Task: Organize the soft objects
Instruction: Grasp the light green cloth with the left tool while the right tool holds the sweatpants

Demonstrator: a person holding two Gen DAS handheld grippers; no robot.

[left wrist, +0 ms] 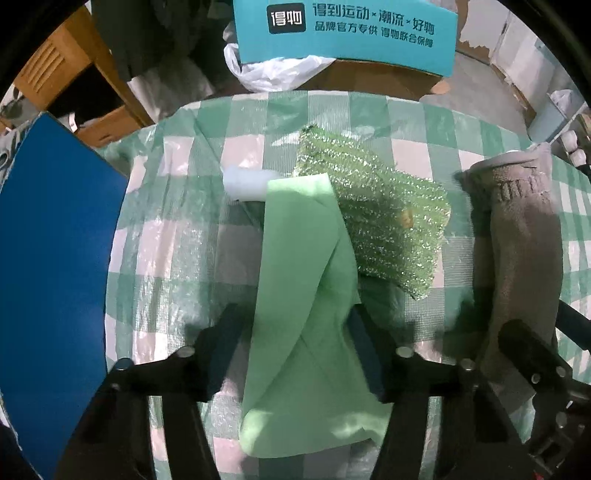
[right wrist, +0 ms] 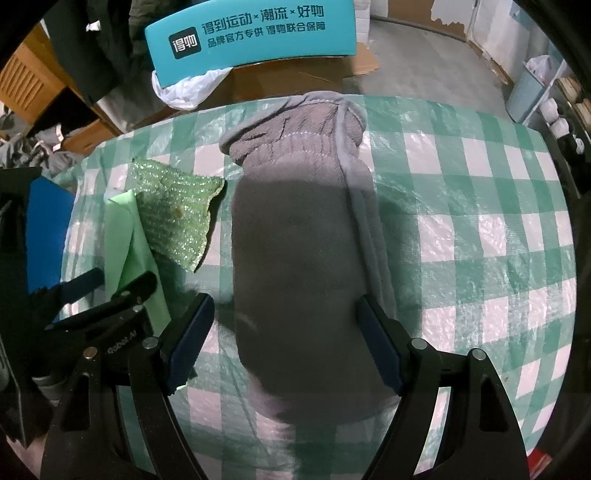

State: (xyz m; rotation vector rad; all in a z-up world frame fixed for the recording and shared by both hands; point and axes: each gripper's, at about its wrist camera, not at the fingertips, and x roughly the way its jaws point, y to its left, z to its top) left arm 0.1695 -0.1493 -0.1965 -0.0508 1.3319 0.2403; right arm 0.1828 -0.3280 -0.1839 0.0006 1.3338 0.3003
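A light green cloth (left wrist: 295, 295) lies folded on the checked table, running between the fingers of my left gripper (left wrist: 293, 325), whose jaws stand open on either side of it. A glittery green scouring pad (left wrist: 376, 206) rests on the cloth's far right edge. A small white lump (left wrist: 245, 182) lies behind the cloth. A grey towel (right wrist: 295, 240) lies lengthwise between the fingers of my right gripper (right wrist: 284, 325), whose jaws are open around it. The cloth (right wrist: 125, 236) and the pad (right wrist: 173, 214) also show left of the towel in the right wrist view.
A blue board (left wrist: 55, 258) covers the table's left side. A teal box (left wrist: 343, 33) and a white plastic bag (left wrist: 273, 72) stand behind the table's far edge. Green checked tablecloth (right wrist: 480, 221) stretches to the right of the towel.
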